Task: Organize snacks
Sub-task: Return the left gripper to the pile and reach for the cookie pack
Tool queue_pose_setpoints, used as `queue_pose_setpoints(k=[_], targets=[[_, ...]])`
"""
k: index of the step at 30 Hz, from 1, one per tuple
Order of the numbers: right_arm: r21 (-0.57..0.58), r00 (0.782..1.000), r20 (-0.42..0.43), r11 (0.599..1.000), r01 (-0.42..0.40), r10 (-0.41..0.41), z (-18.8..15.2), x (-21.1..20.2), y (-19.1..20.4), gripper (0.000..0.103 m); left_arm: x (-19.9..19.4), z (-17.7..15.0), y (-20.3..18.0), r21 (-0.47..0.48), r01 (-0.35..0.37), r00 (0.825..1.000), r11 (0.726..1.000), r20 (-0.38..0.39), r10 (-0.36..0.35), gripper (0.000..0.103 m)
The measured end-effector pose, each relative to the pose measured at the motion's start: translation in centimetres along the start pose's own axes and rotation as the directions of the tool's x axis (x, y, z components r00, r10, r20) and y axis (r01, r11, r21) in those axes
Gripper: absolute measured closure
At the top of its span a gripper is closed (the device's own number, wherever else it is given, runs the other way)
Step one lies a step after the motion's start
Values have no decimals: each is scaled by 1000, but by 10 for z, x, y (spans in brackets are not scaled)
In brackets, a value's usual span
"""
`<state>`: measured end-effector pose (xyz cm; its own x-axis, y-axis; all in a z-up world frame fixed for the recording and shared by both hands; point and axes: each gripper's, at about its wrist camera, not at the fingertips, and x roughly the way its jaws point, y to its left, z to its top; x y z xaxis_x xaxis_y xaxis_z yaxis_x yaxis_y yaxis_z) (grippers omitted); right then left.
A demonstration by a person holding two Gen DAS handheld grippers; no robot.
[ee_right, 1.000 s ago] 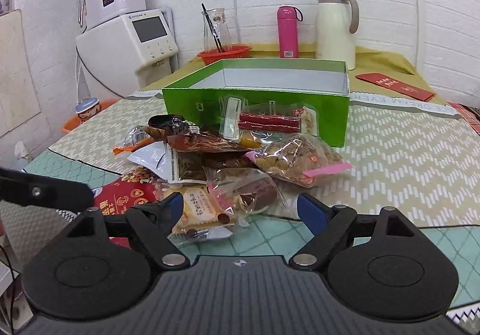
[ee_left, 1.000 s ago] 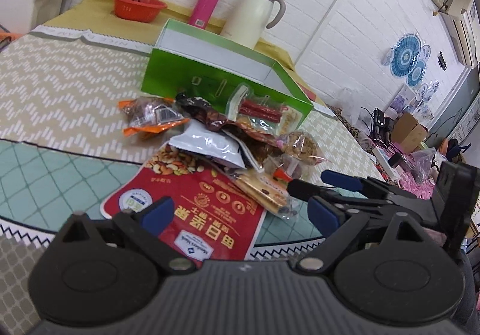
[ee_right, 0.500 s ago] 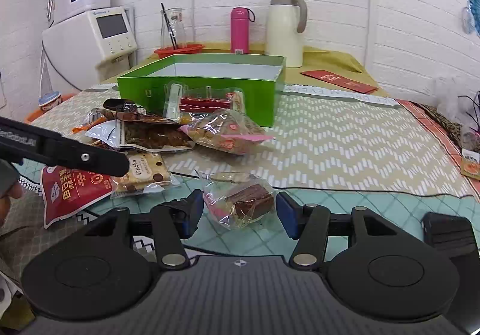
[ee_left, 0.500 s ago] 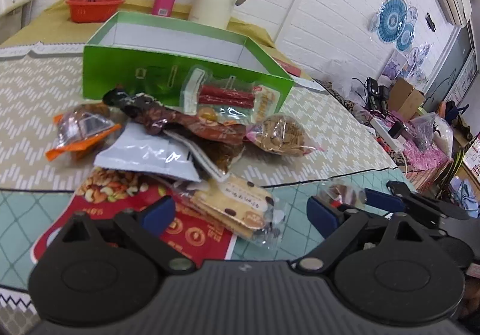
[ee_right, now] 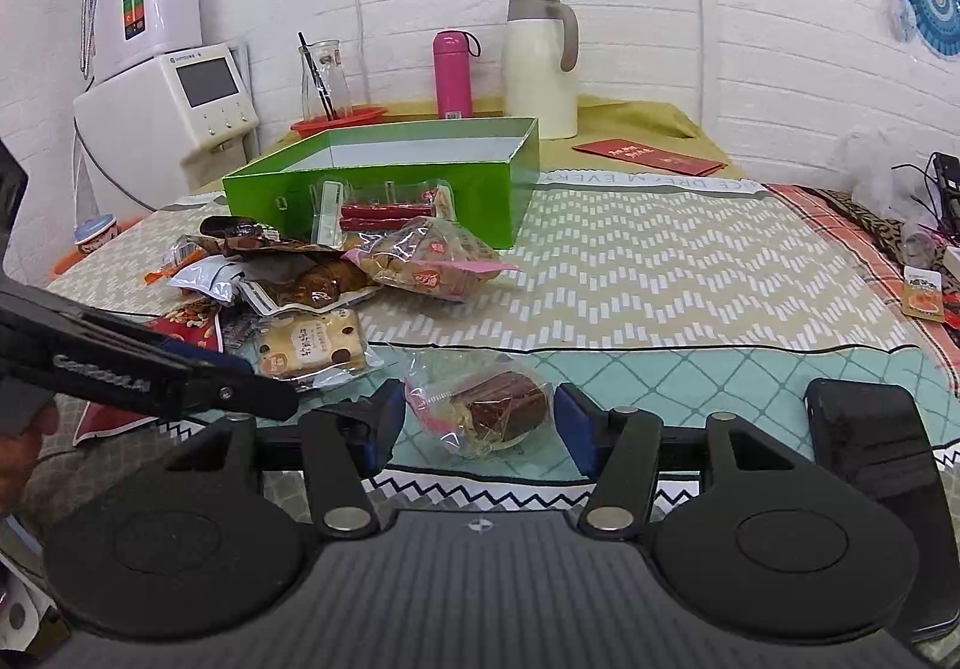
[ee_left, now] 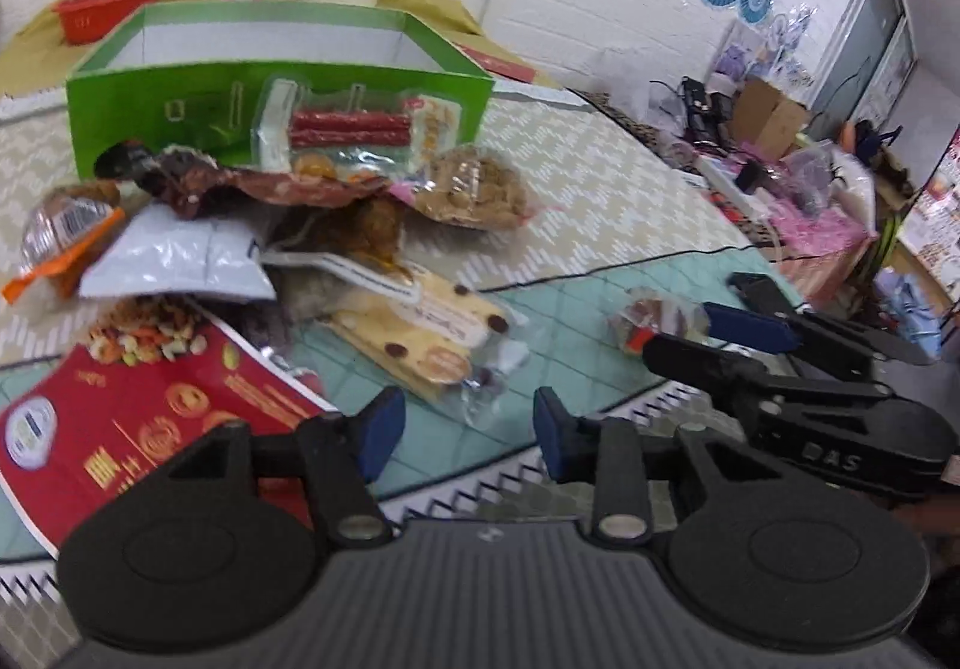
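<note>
1. Right gripper (ee_right: 474, 426): jaws spread, blue pads either side of a small clear-wrapped brown cake (ee_right: 489, 410); narrow gaps visible on both sides, no firm pinch. Also seen from the left wrist view (ee_left: 684, 330), low over the teal cloth.
2. Brown cake: lying on the teal diamond-pattern mat (ee_right: 690, 369), near the table's front edge, apart from the main pile.
3. Left gripper (ee_left: 468, 429): jaws partly spread, holding nothing, hovering just in front of a biscuit packet (ee_left: 429, 336).
4. Snack pile: red nut bag (ee_left: 138, 417), silver pouch (ee_left: 174, 264), dark jerky pack (ee_left: 240, 183), sausage tray (ee_left: 354, 129) leaning on the box front, cookie bag (ee_left: 471, 186).
5. Green box (ee_right: 384, 171): open-topped, behind the pile; no snacks visible inside.
6. Behind: pink bottle (ee_right: 453, 72), cream jug (ee_right: 540, 63).
</note>
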<state>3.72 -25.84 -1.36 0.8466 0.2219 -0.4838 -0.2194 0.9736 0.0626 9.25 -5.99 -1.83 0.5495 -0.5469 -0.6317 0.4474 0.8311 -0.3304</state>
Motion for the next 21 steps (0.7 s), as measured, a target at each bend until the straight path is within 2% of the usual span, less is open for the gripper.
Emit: queue_pose_setpoints(k=[1,2,4,7,8,9,11,13,16,18,20,21], targets=[[3,1000,0,1000,3,-3,0,0,-1,10,-1,-2,-1,0,4,1000,1000,-2,-4,55],[8,1000,0,1000,2,-2,0,0,-2,10,-2,-3,-2,1,-11,1000,1000,5,11,28],[21,1000,1,1000,-2,2,0,0,-4,9,0,1,-2,-18,-49,998,999,39,50,11],[16,1000,4,1000,3,-3,-1,0,-2,8,11,18,-2,-75,-107,993,991,45,111,9],[18,1000,3,1000,3,-3,-1,0,-2,8,17,23,-2,-98,-123,991,988,36,127,3],[21,1000,4,1000,2,-2,-1,0,-2,8,23,28,-4,-115,-141,989,983,27,145,1],[27,1000,6,1000,0,0,-2,-1,-3,7,35,36,-11,-116,-194,980,974,17,197,1],[37,1000,7,999,-1,1,-2,-3,-4,7,50,41,-14,-95,-277,960,956,3,279,1],[38,1000,14,999,-2,1,-3,-6,-4,6,62,40,-20,22,-336,942,942,25,336,2],[40,1000,17,999,-4,3,-3,-8,-5,6,60,34,-24,116,-323,946,939,26,322,12],[43,1000,19,999,-7,6,-4,-9,-6,5,45,27,-22,167,-258,966,952,23,258,39],[44,1000,19,999,-9,9,-3,-9,-6,4,37,25,-18,158,-227,973,961,6,229,43]])
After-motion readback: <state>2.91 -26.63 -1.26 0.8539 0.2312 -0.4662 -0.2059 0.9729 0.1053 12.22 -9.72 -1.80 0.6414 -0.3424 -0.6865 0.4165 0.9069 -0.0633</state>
